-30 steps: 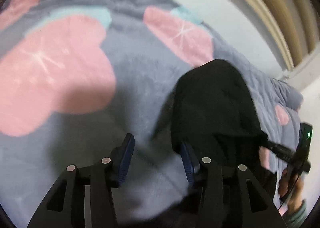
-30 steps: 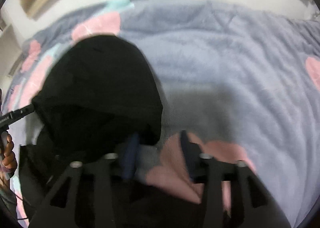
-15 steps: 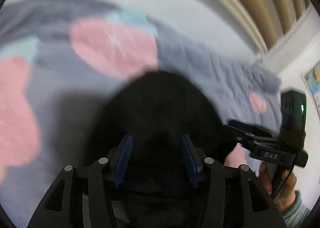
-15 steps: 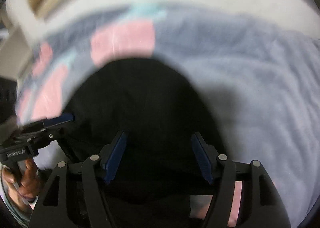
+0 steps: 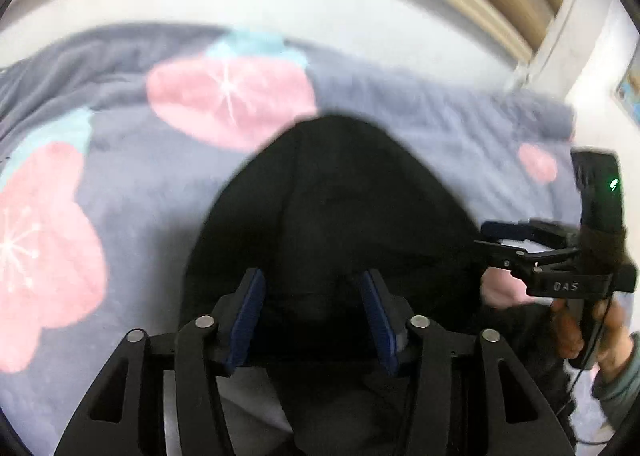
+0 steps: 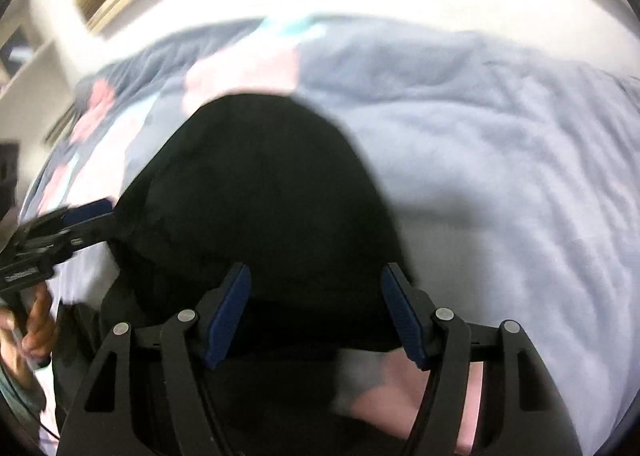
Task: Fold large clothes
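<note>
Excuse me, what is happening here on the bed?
A person is folding a black fabric garment on a grey fleece blanket with pink flowers, one gripper in each hand. Left gripper and right gripper both hover open over the garment; the jaws have just been opening, and nothing is gripped.

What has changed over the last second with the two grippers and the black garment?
Both views have swung onto the black garment: the left gripper came in from the bare blanket, the right gripper from the garment's edge. Both sets of jaws have been opening and now stand open over the cloth, gripping nothing. The garment itself has stayed lying on the blanket.
</note>
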{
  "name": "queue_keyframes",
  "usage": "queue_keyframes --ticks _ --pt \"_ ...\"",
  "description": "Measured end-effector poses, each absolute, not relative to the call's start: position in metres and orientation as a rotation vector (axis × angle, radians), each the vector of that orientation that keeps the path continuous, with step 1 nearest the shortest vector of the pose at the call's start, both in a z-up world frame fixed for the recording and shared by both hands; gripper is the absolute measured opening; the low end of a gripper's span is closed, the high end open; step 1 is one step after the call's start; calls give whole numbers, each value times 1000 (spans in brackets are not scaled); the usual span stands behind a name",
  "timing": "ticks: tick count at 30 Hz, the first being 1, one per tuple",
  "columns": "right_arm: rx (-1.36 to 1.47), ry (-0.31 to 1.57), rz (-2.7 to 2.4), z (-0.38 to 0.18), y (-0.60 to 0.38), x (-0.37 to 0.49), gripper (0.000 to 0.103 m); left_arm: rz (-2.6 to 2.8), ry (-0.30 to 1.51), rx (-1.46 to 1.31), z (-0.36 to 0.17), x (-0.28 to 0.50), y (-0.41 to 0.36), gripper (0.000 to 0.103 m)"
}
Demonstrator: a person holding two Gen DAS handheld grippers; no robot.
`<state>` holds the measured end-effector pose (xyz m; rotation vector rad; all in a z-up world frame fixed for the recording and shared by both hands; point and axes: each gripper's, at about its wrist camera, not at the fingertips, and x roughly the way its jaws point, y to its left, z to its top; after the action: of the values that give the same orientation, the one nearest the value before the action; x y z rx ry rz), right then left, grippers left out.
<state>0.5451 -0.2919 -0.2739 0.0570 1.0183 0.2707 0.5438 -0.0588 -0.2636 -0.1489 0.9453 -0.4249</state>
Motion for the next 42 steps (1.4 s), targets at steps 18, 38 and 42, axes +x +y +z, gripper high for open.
queue_keyframes --ticks 18,38,42 --pt "154 1143 264 -314 -336 570 70 -328 991 -321 -293 549 3 69" --pt "198 1185 575 -324 -296 624 28 -606 1170 -500 -327 631 -28 28" --pt "73 1074 576 -281 -292 587 21 -620 1083 -387 -293 603 -36 18"
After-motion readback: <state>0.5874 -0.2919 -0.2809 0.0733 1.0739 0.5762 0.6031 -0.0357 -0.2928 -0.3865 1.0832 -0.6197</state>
